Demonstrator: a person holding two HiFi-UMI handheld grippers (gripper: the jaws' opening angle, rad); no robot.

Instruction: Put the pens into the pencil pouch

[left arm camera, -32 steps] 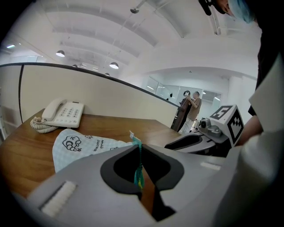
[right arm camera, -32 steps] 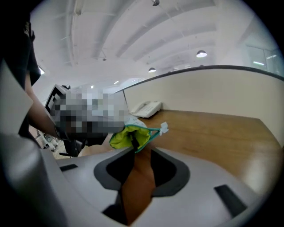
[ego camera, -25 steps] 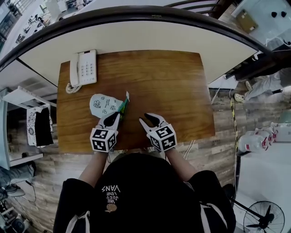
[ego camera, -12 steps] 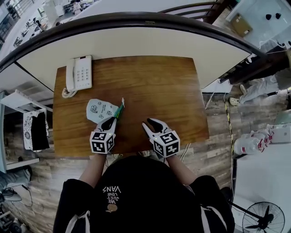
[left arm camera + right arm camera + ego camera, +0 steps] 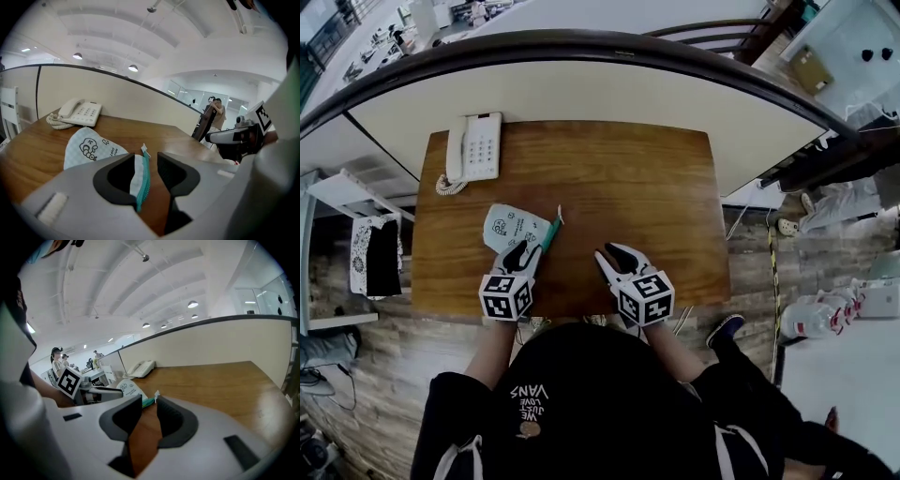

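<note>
A pale checked pencil pouch (image 5: 511, 228) with a teal zipper (image 5: 548, 234) lies flat on the wooden desk (image 5: 619, 178). My left gripper (image 5: 525, 253) is at the pouch's near right corner. Its jaws have just been opening, and the zipper edge (image 5: 143, 180) lies loose in the gap, close to the left jaw and not pinched. In the left gripper view the pouch (image 5: 89, 147) spreads out ahead of the left gripper (image 5: 146, 164). To the right, my right gripper (image 5: 614, 255) hovers open over bare wood with nothing between its jaws (image 5: 149, 411). No pen shows in any view.
A white desk phone (image 5: 475, 147) with a coiled cord sits at the desk's far left corner. A curved partition (image 5: 581, 89) rises behind the desk. The person's head and shoulders hide the near desk edge.
The left jaws, closed on the pouch's zipper edge before, now stand apart around it. The pouch has stayed in place. The right gripper has lifted a little.
</note>
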